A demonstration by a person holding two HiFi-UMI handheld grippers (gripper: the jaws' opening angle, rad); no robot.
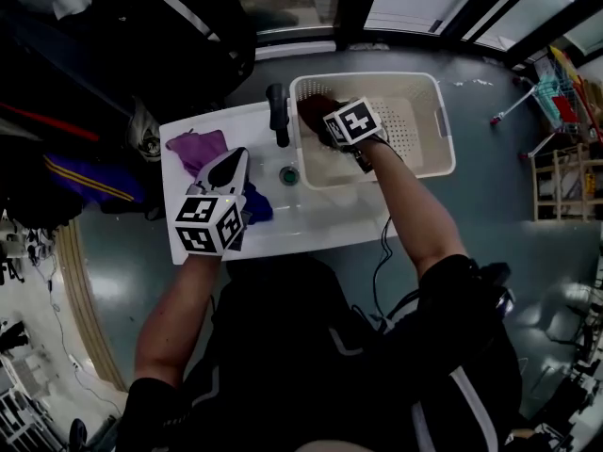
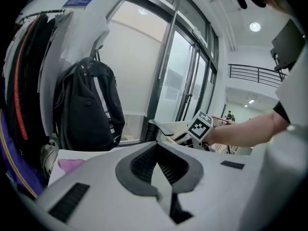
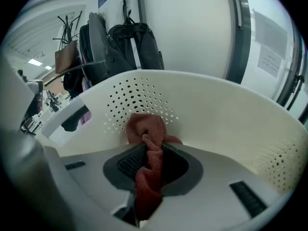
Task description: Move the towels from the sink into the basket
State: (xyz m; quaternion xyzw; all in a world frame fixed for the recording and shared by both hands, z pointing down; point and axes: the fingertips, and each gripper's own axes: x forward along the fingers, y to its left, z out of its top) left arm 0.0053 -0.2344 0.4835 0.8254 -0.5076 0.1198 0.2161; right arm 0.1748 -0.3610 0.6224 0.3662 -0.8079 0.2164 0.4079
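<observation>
Now: right gripper (image 3: 148,165) pinches rust-red towel (image 3: 144,126), already inside white perforated basket (image 3: 226,124). Lower further, then spread jaws so nothing drapes over the rim. Left gripper (image 2: 159,172) pressed together, empty, above sink (image 1: 311,222); purple towel (image 1: 196,146) lies there.
</observation>
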